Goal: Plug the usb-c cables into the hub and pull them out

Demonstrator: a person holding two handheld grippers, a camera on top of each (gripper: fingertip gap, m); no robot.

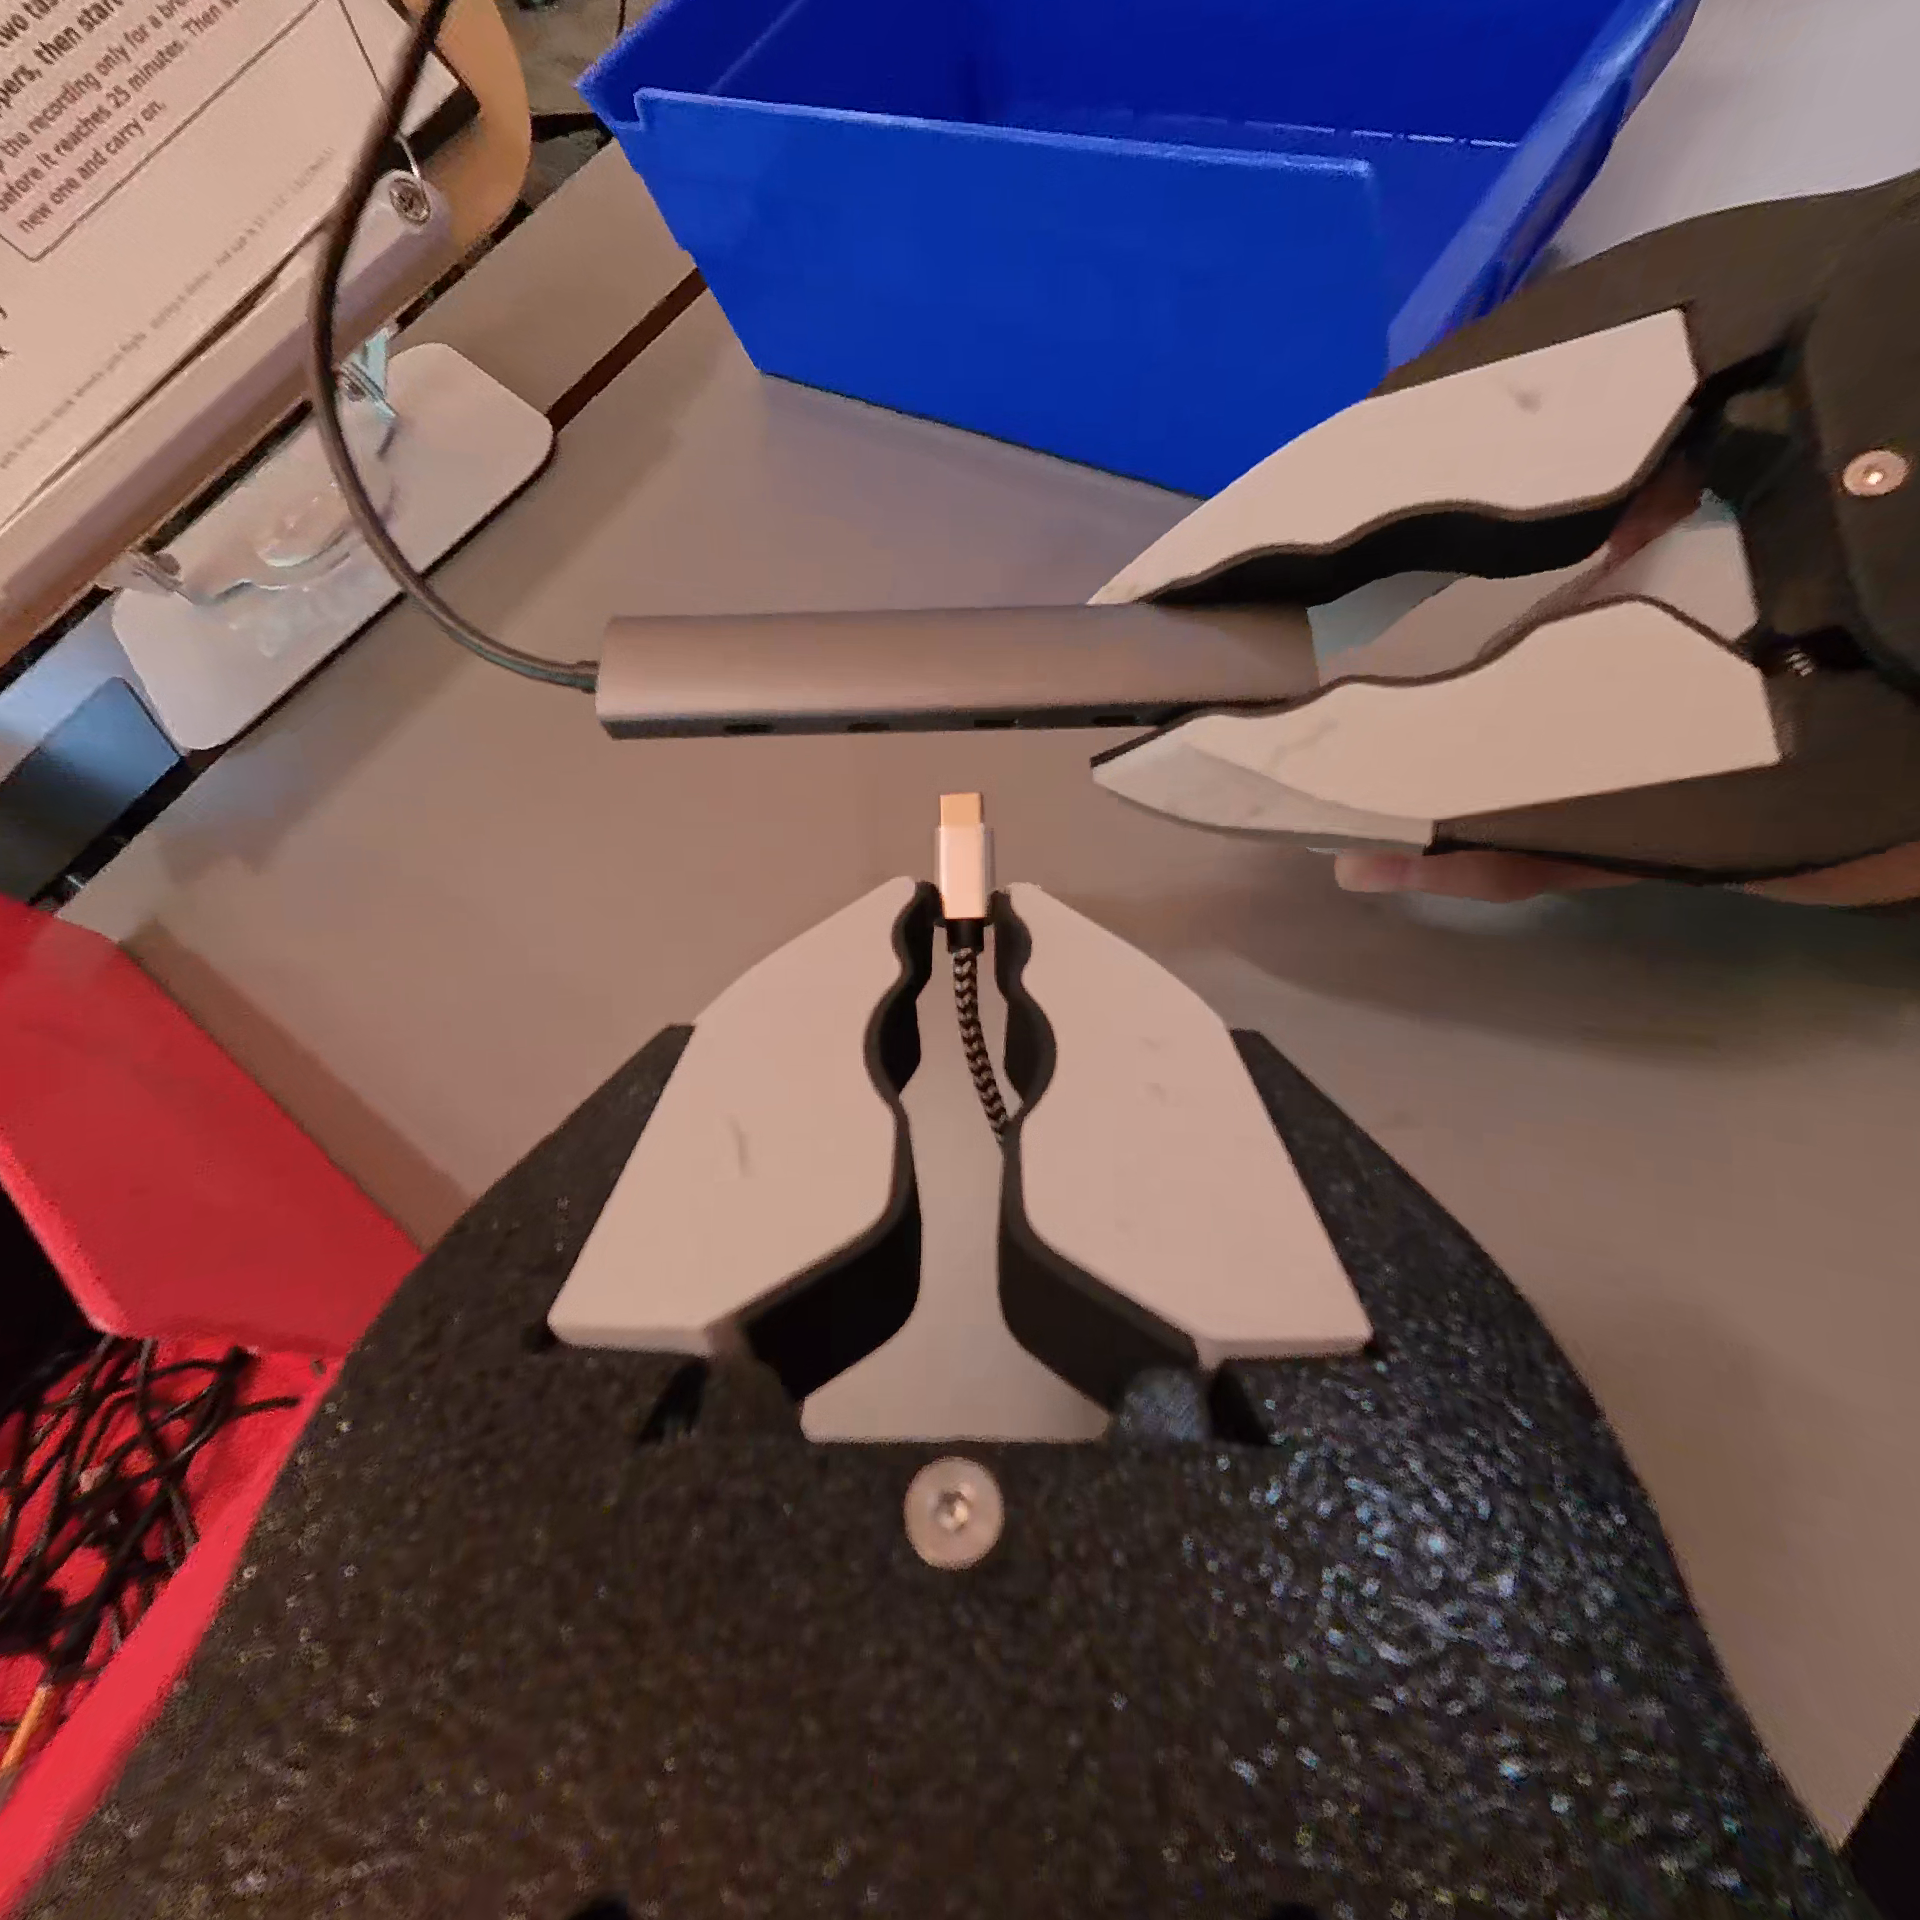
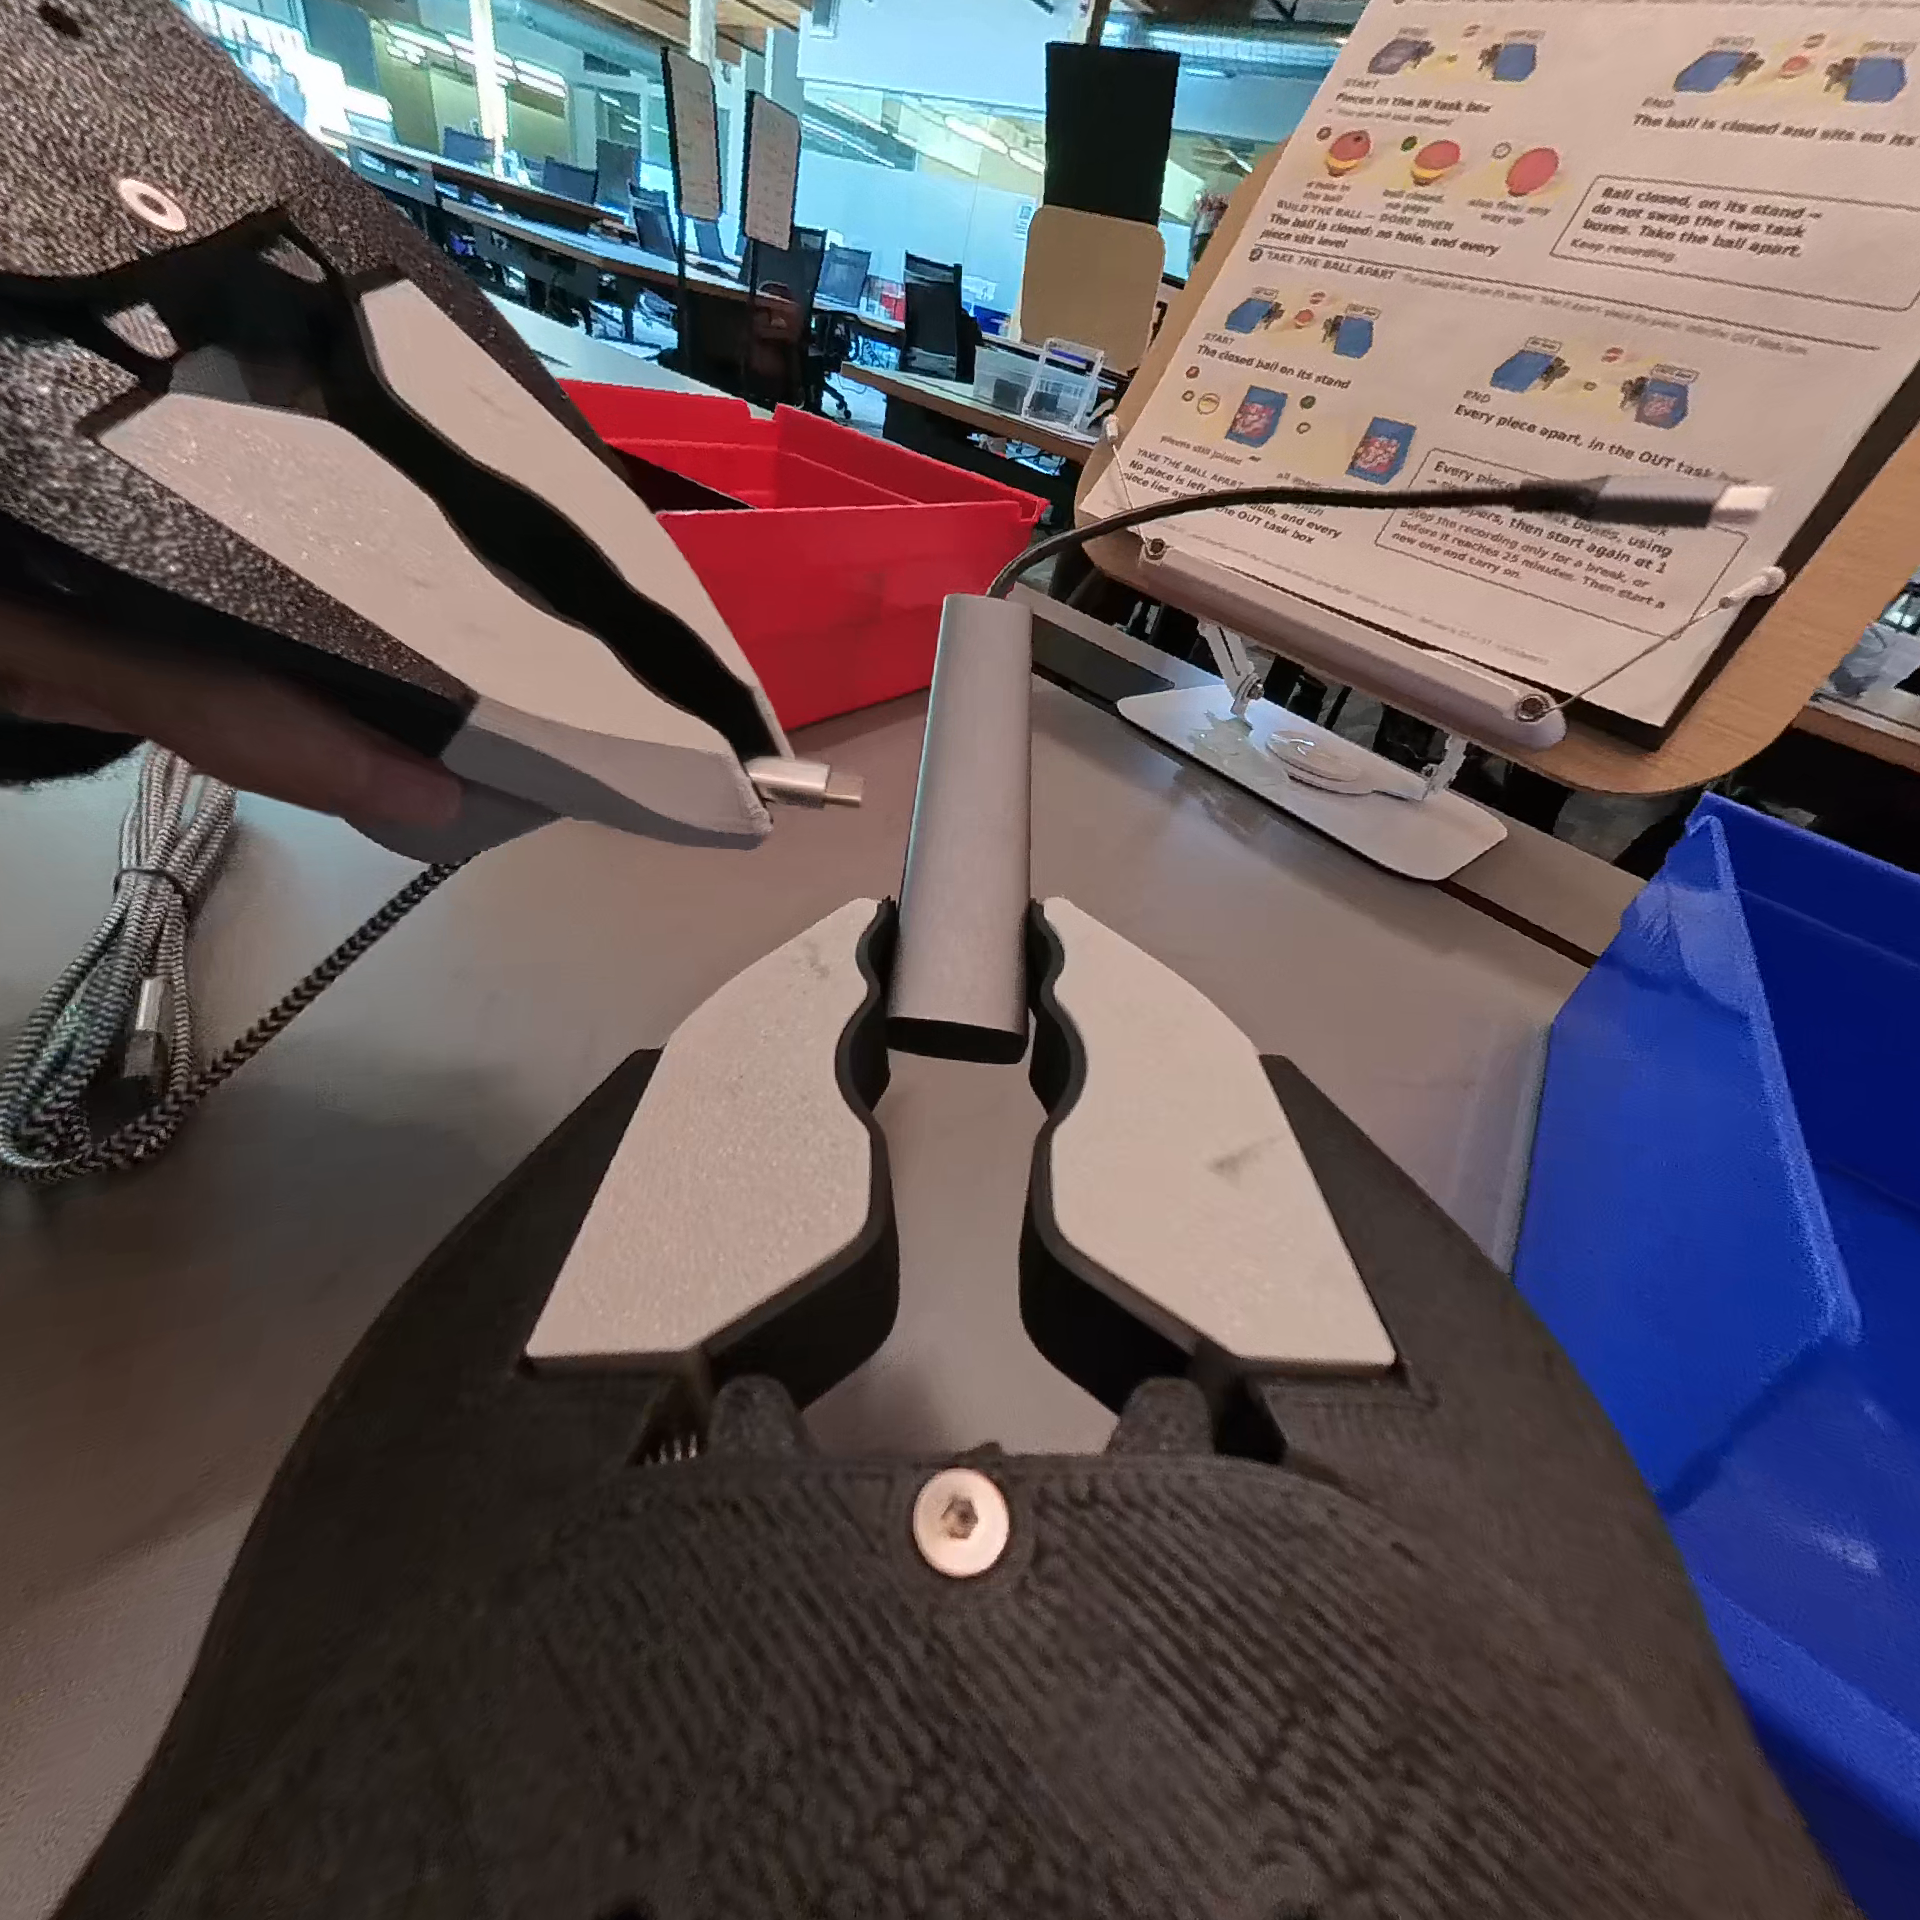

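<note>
My left gripper (image 1: 964,896) is shut on the silver plug (image 1: 964,852) of a braided usb-c cable (image 1: 977,1039). The plug tip points at the port side of the grey hub (image 1: 935,665) and stands a short gap below it. My right gripper (image 2: 958,920) is shut on one end of the hub (image 2: 966,831) and holds it above the table. In the right wrist view the left gripper (image 2: 764,769) comes in from the left with the plug (image 2: 805,781) just left of the hub. The hub's own black lead (image 2: 1247,509) arcs up and ends in a free plug (image 2: 1735,504).
A blue bin (image 1: 1039,260) stands behind the hub, and shows at right in the right wrist view (image 2: 1714,1143). A red bin (image 2: 831,540) holds black cables (image 1: 94,1475). An instruction sheet on a stand (image 2: 1558,364) is at the back. Coiled braided cable (image 2: 104,987) lies on the table. Spacing between my two grippers at the tips: around 5 centimetres.
</note>
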